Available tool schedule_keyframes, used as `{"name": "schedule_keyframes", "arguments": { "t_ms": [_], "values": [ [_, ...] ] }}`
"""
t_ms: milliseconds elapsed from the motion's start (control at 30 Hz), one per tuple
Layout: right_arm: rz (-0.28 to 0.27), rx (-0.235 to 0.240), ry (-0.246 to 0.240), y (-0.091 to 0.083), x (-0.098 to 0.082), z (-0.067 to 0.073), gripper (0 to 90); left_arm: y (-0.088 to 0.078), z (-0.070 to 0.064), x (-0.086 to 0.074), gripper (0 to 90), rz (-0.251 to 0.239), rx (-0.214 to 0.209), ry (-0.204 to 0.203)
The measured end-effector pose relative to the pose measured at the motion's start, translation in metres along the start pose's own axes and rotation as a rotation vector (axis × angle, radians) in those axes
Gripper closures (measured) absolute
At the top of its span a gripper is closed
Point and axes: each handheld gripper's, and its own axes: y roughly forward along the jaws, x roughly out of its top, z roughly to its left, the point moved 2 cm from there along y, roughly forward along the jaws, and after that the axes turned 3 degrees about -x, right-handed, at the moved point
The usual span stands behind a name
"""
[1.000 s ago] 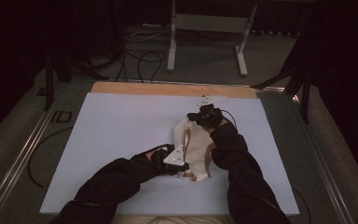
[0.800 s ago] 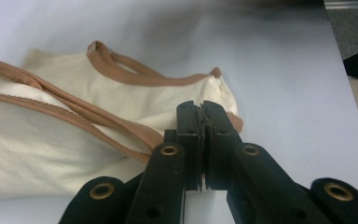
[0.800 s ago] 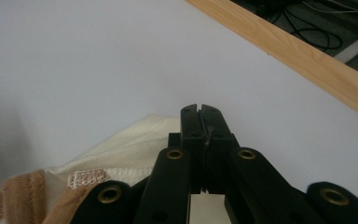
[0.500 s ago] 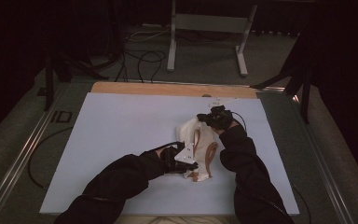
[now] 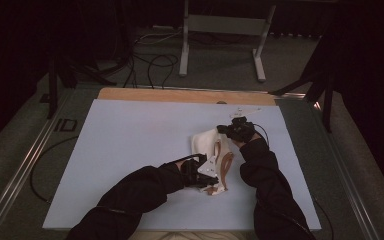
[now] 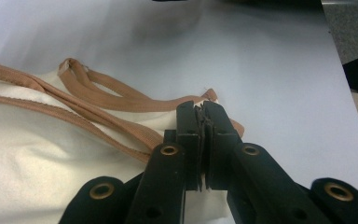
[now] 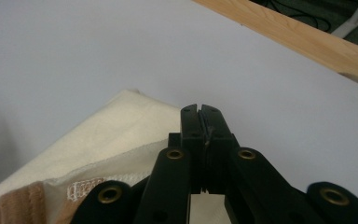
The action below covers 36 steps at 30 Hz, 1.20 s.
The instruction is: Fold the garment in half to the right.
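A cream cloth bag (image 5: 206, 141) with tan straps (image 5: 225, 163) lies folded right of the middle of the white board (image 5: 130, 140). My left gripper (image 5: 213, 176) is at the bag's near end, shut on its edge. In the left gripper view the jaws (image 6: 204, 110) are closed with a thin bit of fabric pinched at the tips, the tan straps (image 6: 107, 98) and the cream cloth (image 6: 37, 158) to their left. My right gripper (image 5: 226, 129) is at the bag's far right corner. In the right gripper view its jaws (image 7: 200, 112) are closed over the cream cloth (image 7: 112, 130).
A wooden strip (image 5: 180, 95) runs along the board's far edge, also in the right gripper view (image 7: 298, 42). Beyond it stand a metal frame's legs (image 5: 220, 45) and floor cables (image 5: 155, 60). A black cable (image 5: 40, 165) loops off the board's left side.
Both hands have slid to the right across the board, taking the bag along. Both grippers have stayed closed on it.
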Motion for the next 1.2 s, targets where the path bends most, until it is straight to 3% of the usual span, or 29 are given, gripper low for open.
{"name": "schedule_keyframes", "arguments": {
  "t_ms": [533,1200],
  "values": [
    [0.028,-0.014,0.038,0.004,-0.023,-0.01,89.5,0.014,-0.002,0.002,87.6,0.012,-0.02,0.002],
    [0.058,-0.013,0.084,0.016,-0.046,-0.016,89.0,0.029,-0.002,-0.003,87.3,0.014,-0.018,-0.042]
  ]
}}
